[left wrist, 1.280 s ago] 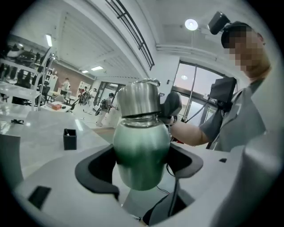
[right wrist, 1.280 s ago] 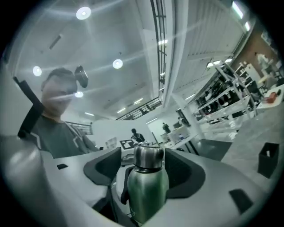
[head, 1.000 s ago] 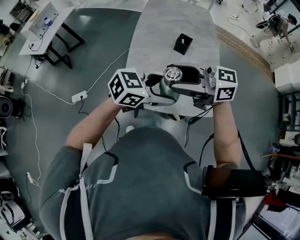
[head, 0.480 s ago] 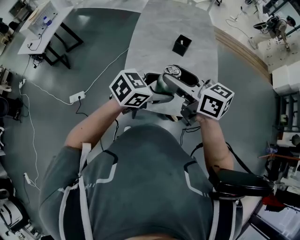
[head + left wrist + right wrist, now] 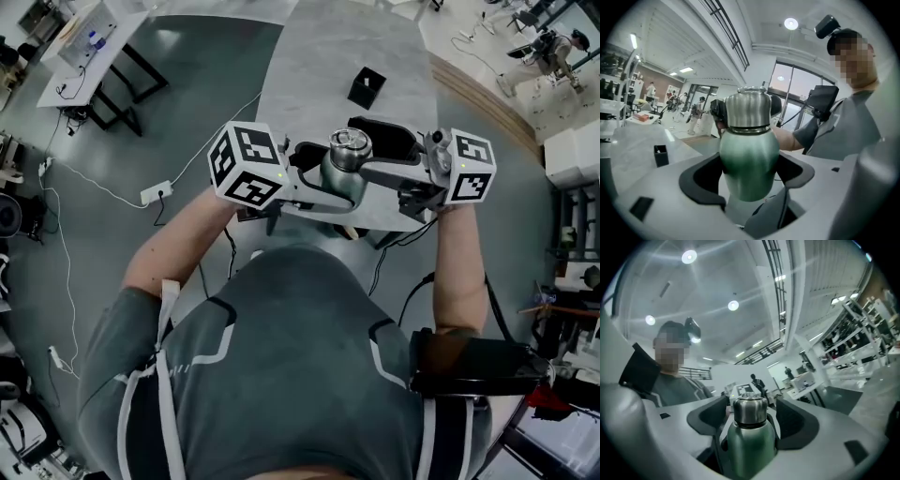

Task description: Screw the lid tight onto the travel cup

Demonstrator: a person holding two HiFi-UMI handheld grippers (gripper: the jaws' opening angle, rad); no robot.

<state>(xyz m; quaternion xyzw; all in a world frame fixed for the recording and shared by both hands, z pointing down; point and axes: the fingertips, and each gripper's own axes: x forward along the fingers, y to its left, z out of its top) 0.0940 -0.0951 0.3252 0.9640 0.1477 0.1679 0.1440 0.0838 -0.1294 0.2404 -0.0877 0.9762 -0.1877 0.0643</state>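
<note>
Travel cup [image 5: 750, 154] clamped between left gripper [image 5: 750, 172] jaws as anchor; right gripper [image 5: 753, 422] jaws, just opened, apart around lid [image 5: 750, 409], likely for regrip.

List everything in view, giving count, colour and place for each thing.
travel cup: one, green body, held over the table's near end
lid: one, steel, seated on top of the travel cup
box: one, black, standing further off on the table
table: one, grey
power strip: one, white, on the floor left of the table
left gripper: one, grey, shut on the travel cup's body
right gripper: one, grey, jaws just opening, lid between them with gaps
</note>
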